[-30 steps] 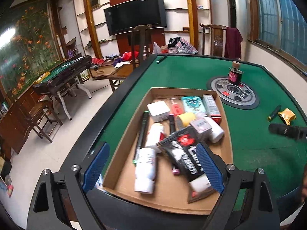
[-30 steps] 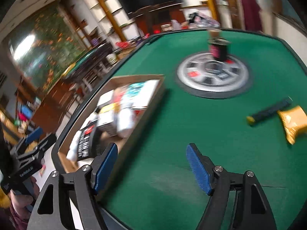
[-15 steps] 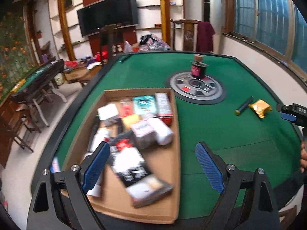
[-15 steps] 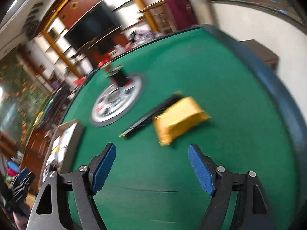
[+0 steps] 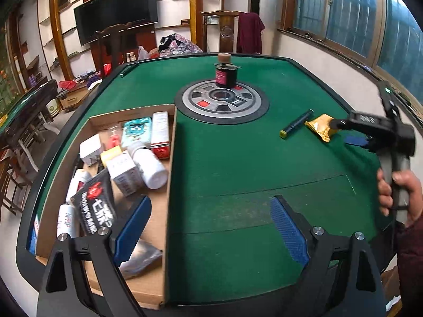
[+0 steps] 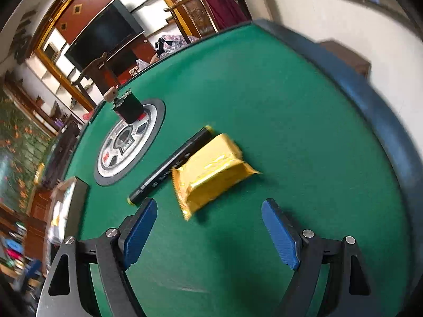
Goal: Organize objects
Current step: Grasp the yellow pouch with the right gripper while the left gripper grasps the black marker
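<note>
A yellow foil packet lies on the green table beside a black marker. My right gripper is open and empty, just short of the packet, which sits between the lines of its fingers. In the left wrist view the right gripper hovers by the packet and marker. My left gripper is open and empty, above the right wall of a cardboard box that holds several bottles, boxes and pouches.
A round grey disc sits mid-table with a dark jar on its far side. The table has a raised dark rim. Chairs, a TV and shelves stand beyond the table.
My right gripper has swung from the box side to the yellow packet and closed in on it. My left gripper has shifted right, from over the box to its right wall.
</note>
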